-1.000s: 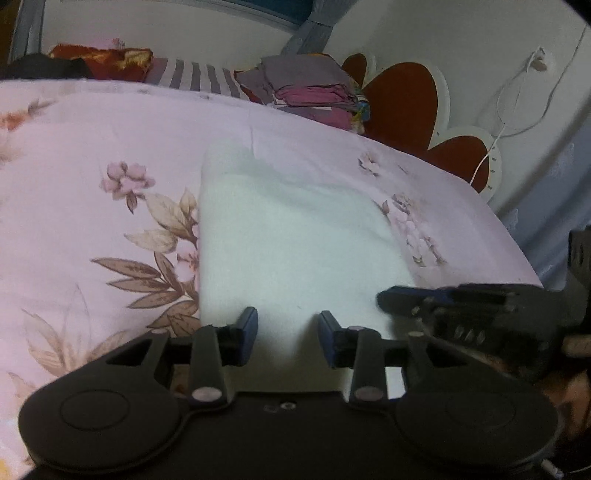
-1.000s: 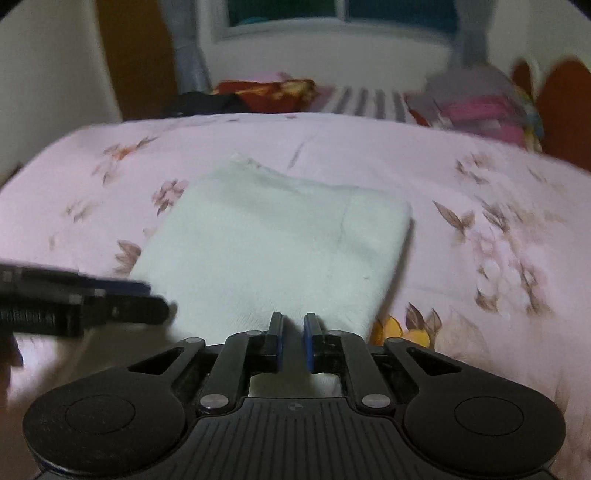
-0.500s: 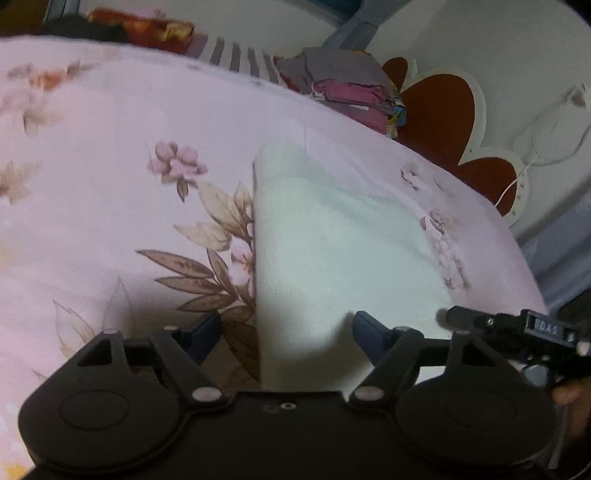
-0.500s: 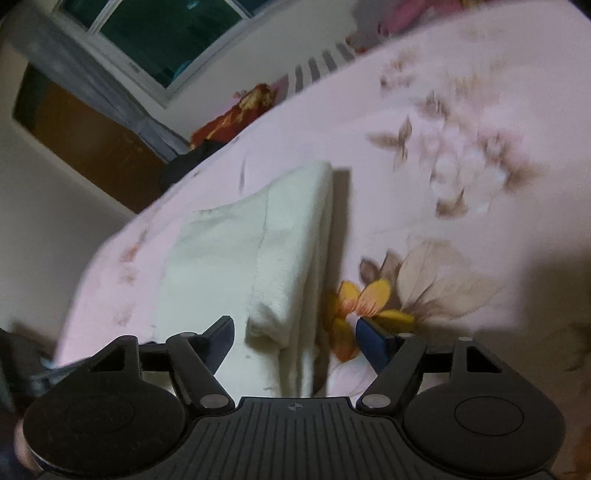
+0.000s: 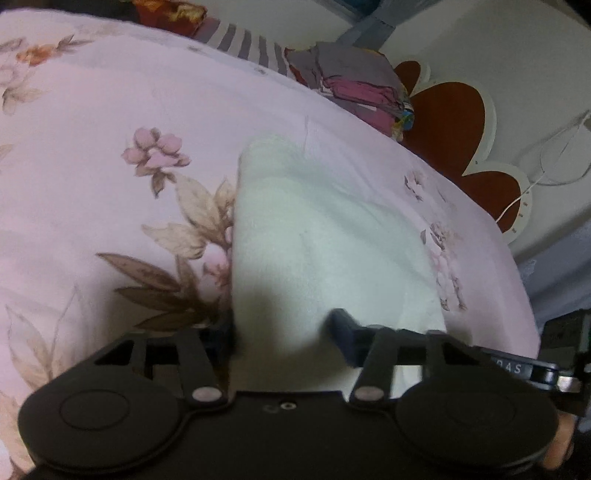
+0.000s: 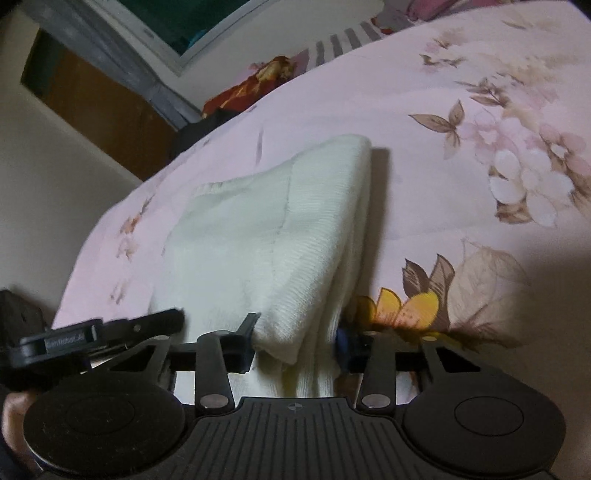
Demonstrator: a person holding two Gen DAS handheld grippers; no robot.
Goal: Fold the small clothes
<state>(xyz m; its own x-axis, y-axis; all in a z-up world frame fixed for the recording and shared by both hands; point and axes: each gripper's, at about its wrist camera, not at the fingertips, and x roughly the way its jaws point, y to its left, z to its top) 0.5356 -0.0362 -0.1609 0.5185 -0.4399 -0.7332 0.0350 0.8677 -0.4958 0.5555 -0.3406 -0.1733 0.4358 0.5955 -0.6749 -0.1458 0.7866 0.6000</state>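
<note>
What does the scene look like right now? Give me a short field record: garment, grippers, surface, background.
garment: white knit, folded, lying on the bed, near edge bunched at both grippers
left gripper: jaws have just been closing, near left corner of the knit between them
right gripper: jaws have just been closing, pads pressing the knit's thick folded right edge
surface: pink floral bedspread
background: stack of folded clothes at the far edge of the bed, red heart headboard, window
</note>
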